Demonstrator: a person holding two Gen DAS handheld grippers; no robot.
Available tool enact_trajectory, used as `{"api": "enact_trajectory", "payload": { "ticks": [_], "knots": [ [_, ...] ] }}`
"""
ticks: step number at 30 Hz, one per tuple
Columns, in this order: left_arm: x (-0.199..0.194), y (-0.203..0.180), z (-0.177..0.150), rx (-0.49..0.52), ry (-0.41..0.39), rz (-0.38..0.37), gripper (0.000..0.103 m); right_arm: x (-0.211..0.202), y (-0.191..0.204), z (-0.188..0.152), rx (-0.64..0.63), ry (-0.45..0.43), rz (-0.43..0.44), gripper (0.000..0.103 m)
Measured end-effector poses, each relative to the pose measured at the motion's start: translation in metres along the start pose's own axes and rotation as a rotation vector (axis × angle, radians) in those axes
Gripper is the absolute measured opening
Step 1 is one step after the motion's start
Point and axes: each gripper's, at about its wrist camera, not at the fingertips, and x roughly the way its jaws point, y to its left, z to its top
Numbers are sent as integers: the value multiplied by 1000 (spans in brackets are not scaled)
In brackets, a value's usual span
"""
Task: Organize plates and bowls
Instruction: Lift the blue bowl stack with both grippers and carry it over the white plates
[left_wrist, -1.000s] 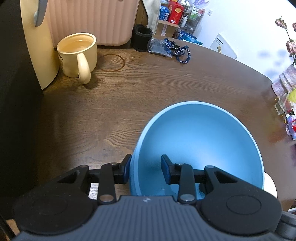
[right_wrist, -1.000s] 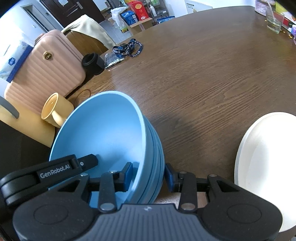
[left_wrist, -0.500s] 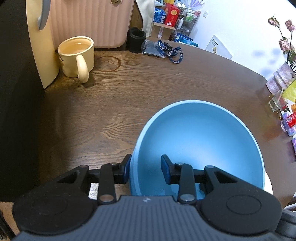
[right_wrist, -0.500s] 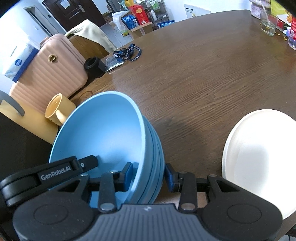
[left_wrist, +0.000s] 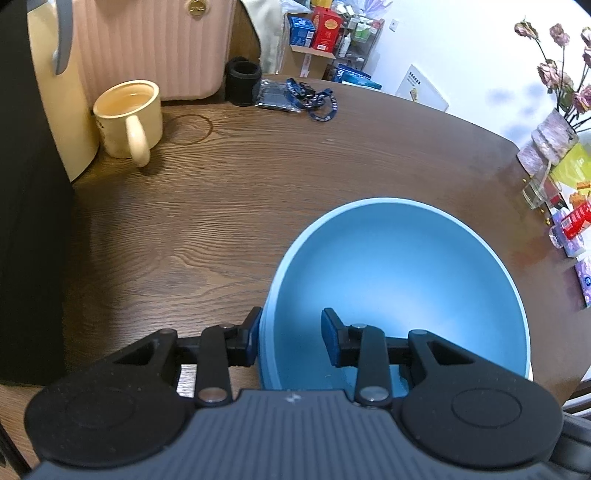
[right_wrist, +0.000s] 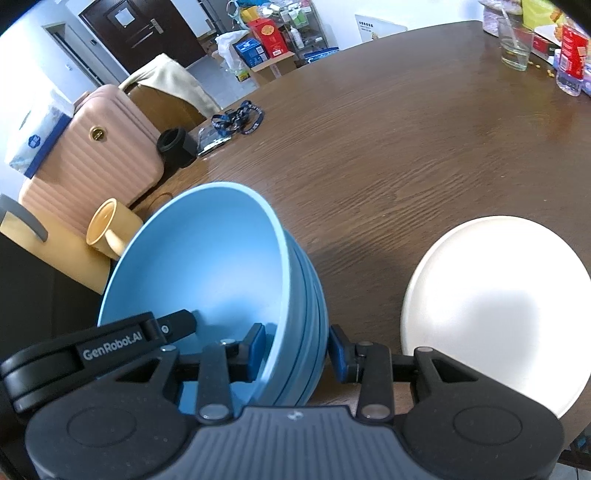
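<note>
Where wood grain runs, table meets cluttered shelves.

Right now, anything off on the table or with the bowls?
Mostly fine. The blue bowl stack is tilted, held off the table by its rim in both the left tool and the right tool. A faint ring stain sits beside the cream mug. No spills or damage visible.
</note>
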Motion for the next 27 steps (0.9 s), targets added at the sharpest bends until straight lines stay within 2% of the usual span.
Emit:
{"api": "enact_trajectory", "payload": {
  "ticks": [27],
  "knots": [
    [7, -95, -33, 94, 22, -64, 35, -45, -94, -4, 91, -53, -52, 36]
  ]
}}
